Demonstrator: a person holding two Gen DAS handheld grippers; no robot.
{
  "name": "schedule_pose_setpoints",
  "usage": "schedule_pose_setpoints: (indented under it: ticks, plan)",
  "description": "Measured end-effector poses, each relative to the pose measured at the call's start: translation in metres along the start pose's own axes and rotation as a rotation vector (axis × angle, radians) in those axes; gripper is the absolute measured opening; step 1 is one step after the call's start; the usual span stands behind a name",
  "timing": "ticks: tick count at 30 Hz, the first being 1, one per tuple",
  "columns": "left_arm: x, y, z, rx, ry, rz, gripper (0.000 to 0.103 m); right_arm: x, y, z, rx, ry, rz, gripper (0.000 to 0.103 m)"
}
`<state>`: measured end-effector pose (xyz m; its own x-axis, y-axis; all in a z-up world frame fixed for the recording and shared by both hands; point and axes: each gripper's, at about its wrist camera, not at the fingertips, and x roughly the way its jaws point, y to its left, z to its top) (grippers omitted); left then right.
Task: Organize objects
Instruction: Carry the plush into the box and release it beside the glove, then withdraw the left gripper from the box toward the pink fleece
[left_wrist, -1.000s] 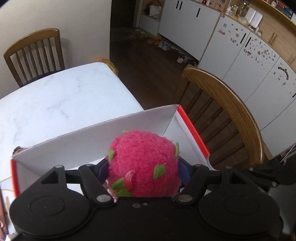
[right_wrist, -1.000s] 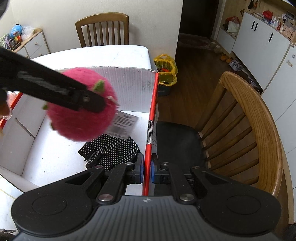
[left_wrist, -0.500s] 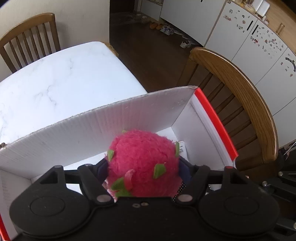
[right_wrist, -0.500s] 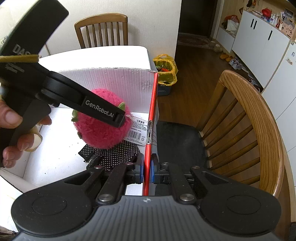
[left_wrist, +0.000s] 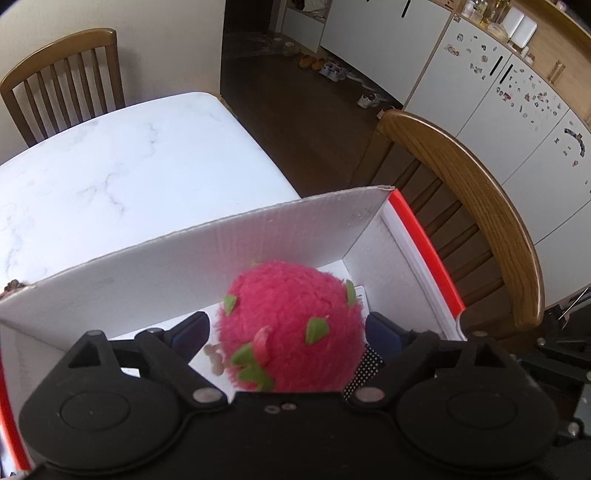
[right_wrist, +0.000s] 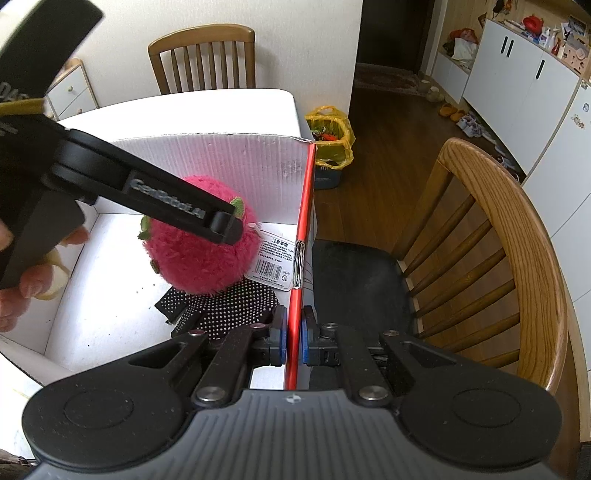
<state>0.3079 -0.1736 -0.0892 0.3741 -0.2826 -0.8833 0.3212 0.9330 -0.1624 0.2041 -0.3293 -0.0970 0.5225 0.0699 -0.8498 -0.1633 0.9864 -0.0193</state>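
Note:
A pink plush dragon fruit (left_wrist: 291, 325) with green leaves sits inside the white cardboard box (left_wrist: 184, 266), resting on a black dotted glove (right_wrist: 229, 310). My left gripper (left_wrist: 288, 326) straddles the plush and its jaws are opening; a gap shows between each blue pad and the fur. From the right wrist view, one left finger (right_wrist: 166, 203) crosses in front of the plush (right_wrist: 199, 251). My right gripper (right_wrist: 293, 332) is shut on the box's red-edged side wall (right_wrist: 301, 221). A person's hand (right_wrist: 22, 280) holds the left gripper.
A white barcode card (right_wrist: 273, 262) lies by the plush. The box stands on a white marble table (left_wrist: 110, 166). A wooden chair (right_wrist: 517, 236) is close on the right, another chair (left_wrist: 62, 81) is at the far side. A yellow bag (right_wrist: 330, 144) sits on the floor.
The left gripper carried the plush down into the box, then its jaws spread away from the fur, leaving the plush on the glove. The right gripper stayed clamped on the box wall.

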Motion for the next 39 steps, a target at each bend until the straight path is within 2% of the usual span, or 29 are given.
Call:
schedule_pose_setpoints:
  ticks: [17, 22, 28, 39]
  plan:
    - [-0.082, 0.024, -0.019, -0.039, -0.155, 0.054, 0.092, 0.002, 0.006, 0.002, -0.028, 0.011, -0.02, 0.007]
    - [-0.103, 0.036, -0.025, -0.052, -0.2, 0.07, 0.098, 0.001, 0.007, 0.002, -0.039, 0.015, -0.026, 0.007]
    - [-0.13, 0.062, -0.041, -0.096, -0.235, 0.101, 0.102, 0.003, 0.009, 0.004, -0.048, 0.022, -0.036, 0.007]
    - [-0.166, 0.133, -0.068, -0.187, -0.243, 0.195, 0.102, 0.005, 0.013, 0.007, -0.054, 0.041, -0.05, 0.008]
